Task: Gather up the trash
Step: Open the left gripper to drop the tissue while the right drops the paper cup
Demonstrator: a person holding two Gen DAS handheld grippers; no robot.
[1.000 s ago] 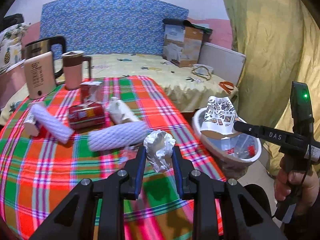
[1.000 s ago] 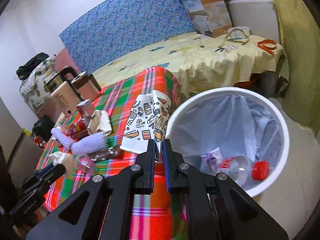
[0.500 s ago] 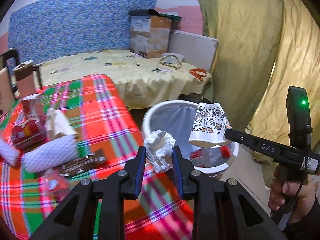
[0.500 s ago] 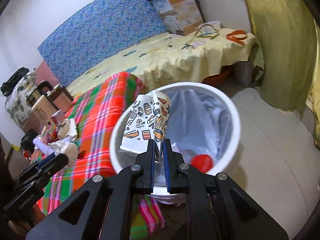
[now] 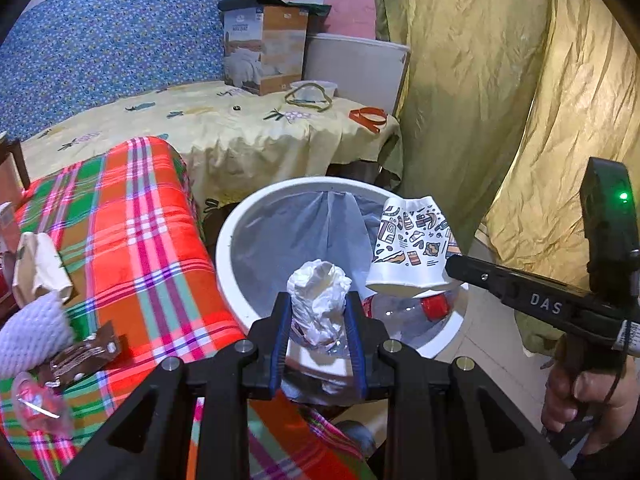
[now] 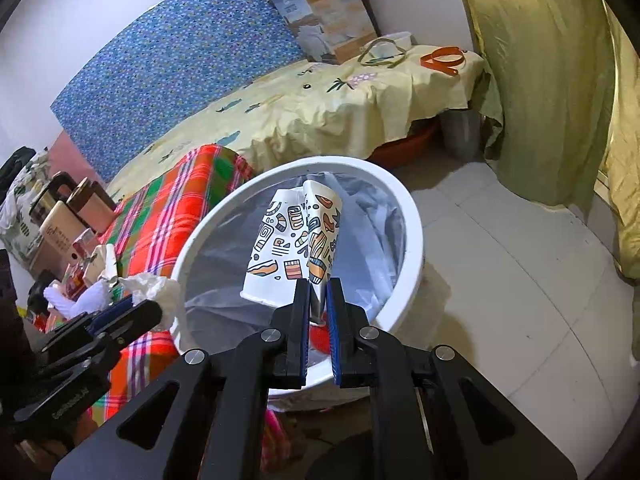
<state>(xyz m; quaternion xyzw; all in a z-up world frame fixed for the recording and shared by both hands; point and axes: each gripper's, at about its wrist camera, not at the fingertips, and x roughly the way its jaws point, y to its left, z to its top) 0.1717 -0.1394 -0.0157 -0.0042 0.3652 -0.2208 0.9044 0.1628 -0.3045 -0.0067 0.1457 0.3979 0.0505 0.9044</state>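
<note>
In the left wrist view, the left gripper (image 5: pixel 318 316) is pinching a tissue wad (image 5: pixel 318 306) at lower centre, over the bin (image 5: pixel 236 236). In the right wrist view, the right gripper (image 6: pixel 318 300) is clamping a crushed cup (image 6: pixel 294 246) at centre, above the bin (image 6: pixel 412 248).

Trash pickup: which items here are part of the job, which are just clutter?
Job:
left gripper holding crumpled tissue
right gripper holding patterned paper cup
white bin
brown wrapper on plaid blanket

Clutter:
cardboard box
orange strap
yellow curtain
</note>
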